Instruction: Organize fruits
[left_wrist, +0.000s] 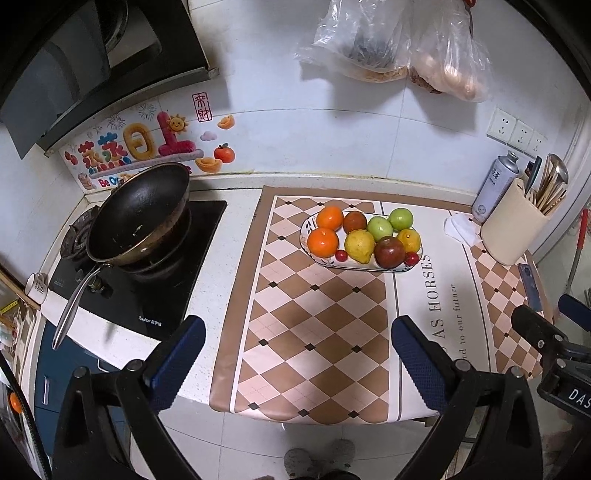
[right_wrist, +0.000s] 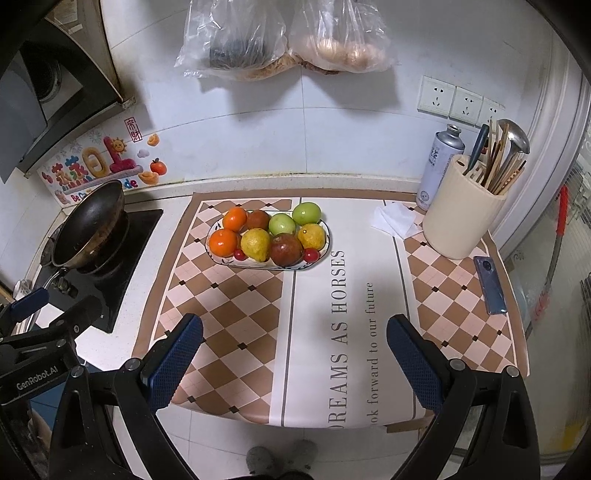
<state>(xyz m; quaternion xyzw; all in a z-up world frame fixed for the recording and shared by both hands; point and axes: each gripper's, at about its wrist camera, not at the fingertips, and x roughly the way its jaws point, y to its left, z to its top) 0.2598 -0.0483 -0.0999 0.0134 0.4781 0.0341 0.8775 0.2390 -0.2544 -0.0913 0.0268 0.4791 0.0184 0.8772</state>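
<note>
An oval patterned plate (left_wrist: 305, 229) (right_wrist: 212, 236) sits on the checkered mat at the back of the counter. It holds two oranges (left_wrist: 323, 242) (right_wrist: 223, 242), two green apples (left_wrist: 379, 228) (right_wrist: 282, 223), yellow pears (left_wrist: 359, 246) (right_wrist: 255, 244), dark red apples (left_wrist: 389, 252) (right_wrist: 286, 249) and small red cherry tomatoes (left_wrist: 341, 254) (right_wrist: 311, 254). My left gripper (left_wrist: 297, 343) is open and empty, well in front of the plate. My right gripper (right_wrist: 295, 341) is open and empty, in front and to the right of the plate.
A black wok (left_wrist: 138, 216) (right_wrist: 90, 225) sits on the stove at left. A cream utensil holder (left_wrist: 513, 225) (right_wrist: 460, 218), a spray can (right_wrist: 439, 166), a tissue (right_wrist: 395, 219) and a phone (right_wrist: 489, 284) stand at right. Plastic bags (right_wrist: 280, 37) hang on the wall.
</note>
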